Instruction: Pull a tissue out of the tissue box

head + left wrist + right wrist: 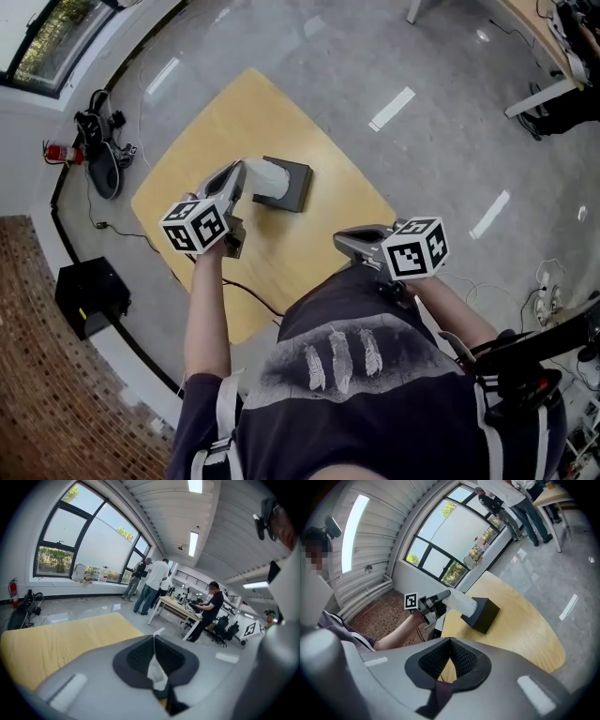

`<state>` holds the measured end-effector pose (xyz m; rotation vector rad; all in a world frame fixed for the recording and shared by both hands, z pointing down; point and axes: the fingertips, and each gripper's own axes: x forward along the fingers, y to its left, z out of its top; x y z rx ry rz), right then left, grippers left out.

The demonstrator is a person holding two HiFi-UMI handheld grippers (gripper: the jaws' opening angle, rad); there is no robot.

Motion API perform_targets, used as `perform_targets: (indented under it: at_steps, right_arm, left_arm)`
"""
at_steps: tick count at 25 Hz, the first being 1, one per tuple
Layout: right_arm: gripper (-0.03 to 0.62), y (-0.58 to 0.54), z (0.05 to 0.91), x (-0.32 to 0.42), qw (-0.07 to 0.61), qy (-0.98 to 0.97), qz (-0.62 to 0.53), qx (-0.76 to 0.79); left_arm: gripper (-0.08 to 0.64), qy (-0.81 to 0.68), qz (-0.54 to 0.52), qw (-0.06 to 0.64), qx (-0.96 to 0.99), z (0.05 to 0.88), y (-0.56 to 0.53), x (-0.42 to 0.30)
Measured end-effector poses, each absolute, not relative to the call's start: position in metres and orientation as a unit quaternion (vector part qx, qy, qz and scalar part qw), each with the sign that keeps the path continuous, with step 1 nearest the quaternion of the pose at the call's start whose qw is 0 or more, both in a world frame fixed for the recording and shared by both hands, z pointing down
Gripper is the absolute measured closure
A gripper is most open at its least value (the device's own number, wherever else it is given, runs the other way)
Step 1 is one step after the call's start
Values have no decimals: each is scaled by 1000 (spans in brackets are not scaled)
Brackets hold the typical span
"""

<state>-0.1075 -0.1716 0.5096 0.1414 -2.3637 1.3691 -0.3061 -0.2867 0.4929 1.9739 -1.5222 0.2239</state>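
Note:
A black tissue box [292,186] stands on the yellow table [216,122]. A white tissue [267,178] stretches up and to the left out of its top. My left gripper [246,171] is shut on the tissue's upper end. In the left gripper view a strip of the tissue [155,670] shows pinched between the closed jaws of the left gripper [153,641]. My right gripper [339,242] hovers at the table's near right edge, apart from the box, its jaws together with nothing in them. The right gripper view shows the box [485,613], the drawn-out tissue [461,603] and the left gripper [440,596] beyond the right gripper [450,641].
The table stands on a glossy grey floor. A black case [91,295] sits by the brick strip at the left, with bags and a red extinguisher [58,151] near the window. Several people stand around desks [176,606] farther off.

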Motion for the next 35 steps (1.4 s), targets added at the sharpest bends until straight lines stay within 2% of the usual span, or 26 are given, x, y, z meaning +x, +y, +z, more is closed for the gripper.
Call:
perform_targets:
  at_steps: [11, 19, 27, 31, 35]
  right_arm:
    - [595, -162, 511, -106, 209, -849, 484, 40]
    - [595, -148, 504, -120, 234, -856, 461, 16]
    - [595, -122, 511, -169, 264, -862, 433, -11]
    - [595, -116, 502, -162, 282, -866, 412, -23]
    - [595, -110, 504, -152, 283, -868, 407, -17]
  left_arm:
    - [555, -585, 31, 301, 752, 457, -273, -308]
    - [555, -613, -20, 314, 725, 444, -235, -343]
    - [555, -617, -52, 309, 722, 435, -196, -378]
    - [555, -615, -123, 336, 703, 428, -184, -376]
    - [555, -623, -163, 369, 671, 458, -161, -387]
